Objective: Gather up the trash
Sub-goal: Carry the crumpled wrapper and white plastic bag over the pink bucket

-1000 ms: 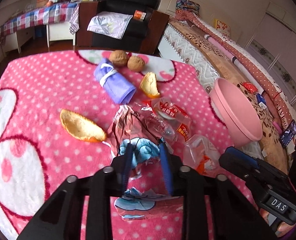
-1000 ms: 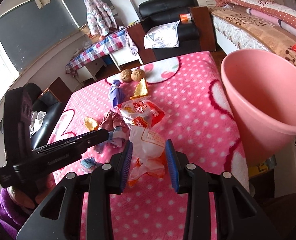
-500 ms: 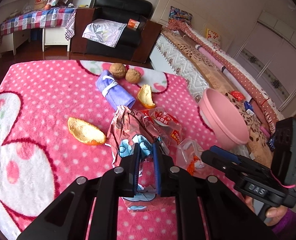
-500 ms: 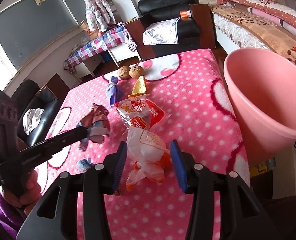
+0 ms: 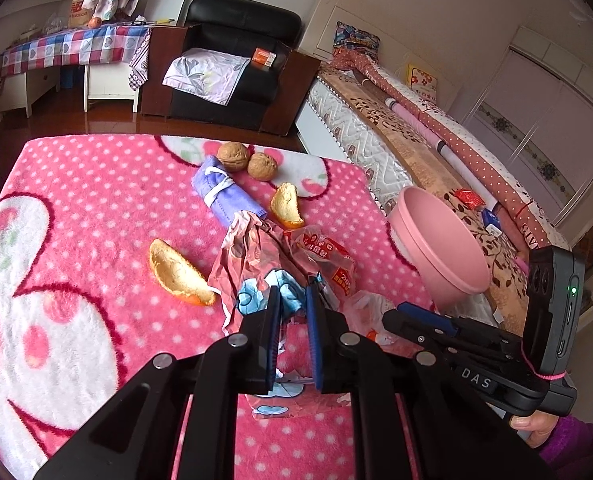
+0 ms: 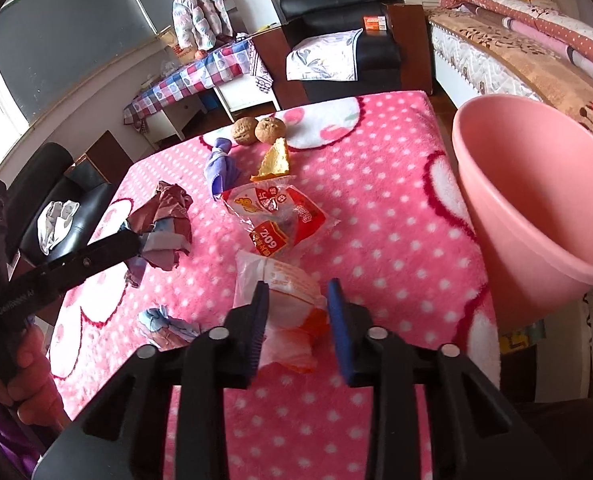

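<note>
My left gripper (image 5: 292,300) is shut on a crumpled red-brown and blue wrapper (image 5: 252,264) and holds it lifted above the pink dotted blanket (image 5: 76,208); the wrapper also shows in the right wrist view (image 6: 168,220). My right gripper (image 6: 296,300) is open, its jaws on either side of a white and orange plastic bag (image 6: 288,308) lying on the blanket. A clear red-printed snack bag (image 6: 272,216) lies just beyond. The pink bin (image 6: 536,200) stands off the table's right edge.
Two orange peels (image 5: 176,272) (image 5: 286,210), a rolled purple cloth (image 5: 224,192) and two walnuts (image 5: 248,160) lie farther back. A small blue scrap (image 6: 164,320) lies near the front left. A bed (image 5: 436,132) runs along the right.
My left gripper closed on the crumpled wrapper and lifted it off the blanket. My right gripper stayed open around the white and orange bag and moved slightly closer.
</note>
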A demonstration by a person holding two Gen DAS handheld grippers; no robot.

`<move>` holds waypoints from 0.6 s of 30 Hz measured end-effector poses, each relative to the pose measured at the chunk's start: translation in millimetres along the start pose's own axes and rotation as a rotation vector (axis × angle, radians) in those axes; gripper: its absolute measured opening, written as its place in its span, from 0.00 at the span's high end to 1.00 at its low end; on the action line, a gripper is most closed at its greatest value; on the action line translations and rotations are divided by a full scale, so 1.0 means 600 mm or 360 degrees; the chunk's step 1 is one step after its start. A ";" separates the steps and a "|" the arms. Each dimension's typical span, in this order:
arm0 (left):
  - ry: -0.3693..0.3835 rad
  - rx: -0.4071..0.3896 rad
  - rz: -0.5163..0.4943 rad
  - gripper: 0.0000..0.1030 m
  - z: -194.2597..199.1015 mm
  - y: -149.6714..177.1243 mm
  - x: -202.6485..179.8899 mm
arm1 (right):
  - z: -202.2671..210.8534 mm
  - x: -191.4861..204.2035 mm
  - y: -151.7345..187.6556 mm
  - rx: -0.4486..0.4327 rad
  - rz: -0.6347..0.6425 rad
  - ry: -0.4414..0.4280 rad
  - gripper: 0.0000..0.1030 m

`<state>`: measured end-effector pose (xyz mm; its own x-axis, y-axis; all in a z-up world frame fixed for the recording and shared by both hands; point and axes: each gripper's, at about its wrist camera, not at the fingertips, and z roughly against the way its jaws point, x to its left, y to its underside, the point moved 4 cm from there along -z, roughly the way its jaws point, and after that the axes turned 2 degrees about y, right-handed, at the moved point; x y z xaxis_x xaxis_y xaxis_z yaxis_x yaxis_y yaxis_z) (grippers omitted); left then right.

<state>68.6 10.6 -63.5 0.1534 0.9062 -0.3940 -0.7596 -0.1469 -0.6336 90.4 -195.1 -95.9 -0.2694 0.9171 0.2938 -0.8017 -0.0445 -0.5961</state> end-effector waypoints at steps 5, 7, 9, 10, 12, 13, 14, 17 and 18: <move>-0.0004 -0.0011 -0.0012 0.89 0.006 -0.001 -0.006 | 0.012 0.002 0.002 -0.0039 0.0021 0.0009 0.94; -0.0003 -0.0014 -0.0015 0.89 0.008 -0.002 -0.007 | 0.015 0.002 0.002 -0.0047 0.0025 0.0012 0.99; -0.0005 -0.0019 -0.0021 0.89 0.012 -0.003 -0.010 | 0.019 0.000 0.004 -0.0056 0.0025 0.0009 0.99; -0.0004 -0.0019 -0.0020 0.89 0.012 -0.002 -0.010 | 0.020 0.000 0.004 -0.0057 0.0025 -0.0002 0.99; -0.0004 -0.0020 -0.0021 0.89 0.013 -0.003 -0.011 | 0.027 0.000 0.004 -0.0081 0.0019 -0.0027 0.99; -0.0004 -0.0018 -0.0021 0.89 0.011 -0.002 -0.010 | 0.032 0.001 0.002 -0.0104 0.0013 -0.0040 0.99; -0.0004 -0.0018 -0.0020 0.89 0.011 -0.002 -0.010 | 0.037 0.002 0.002 -0.0119 0.0013 -0.0042 0.99; -0.0002 -0.0014 -0.0017 0.89 0.012 -0.003 -0.014 | 0.042 0.005 -0.002 -0.0119 0.0039 -0.0036 0.87; -0.0001 -0.0013 -0.0017 0.89 0.012 -0.003 -0.014 | 0.041 0.006 -0.001 -0.0102 0.0035 -0.0043 0.68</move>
<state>64.0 6.1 -54.2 0.1612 0.9079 -0.3870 -0.7529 -0.1404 -0.6430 77.1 -201.7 -76.1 -0.3017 0.9050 0.2998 -0.7597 -0.0381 -0.6492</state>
